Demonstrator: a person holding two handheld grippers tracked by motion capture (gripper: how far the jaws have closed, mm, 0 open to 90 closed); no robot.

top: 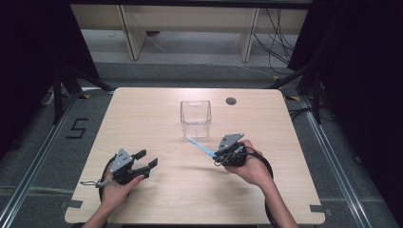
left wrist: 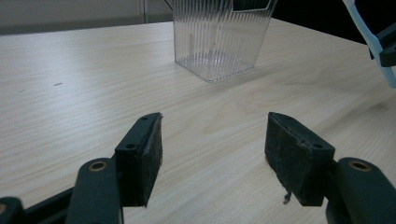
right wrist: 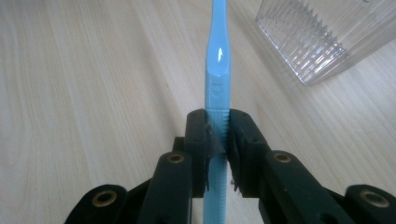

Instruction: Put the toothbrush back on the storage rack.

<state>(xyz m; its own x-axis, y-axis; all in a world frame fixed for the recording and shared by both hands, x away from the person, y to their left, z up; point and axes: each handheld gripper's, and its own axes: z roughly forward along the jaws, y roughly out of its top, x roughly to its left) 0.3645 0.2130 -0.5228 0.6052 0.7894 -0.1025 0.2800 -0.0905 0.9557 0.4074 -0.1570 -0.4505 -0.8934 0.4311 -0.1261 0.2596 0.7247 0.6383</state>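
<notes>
The right gripper [top: 216, 155] is clamping the blue toothbrush [top: 200, 146] just in front of the clear container [top: 195, 118], so it is better tipping the head upward before lowering it inside, while the left gripper [top: 146, 159] is waiting open, holding nothing.

One toothbrush [top: 201, 147], one clear container [top: 195, 118].
</notes>
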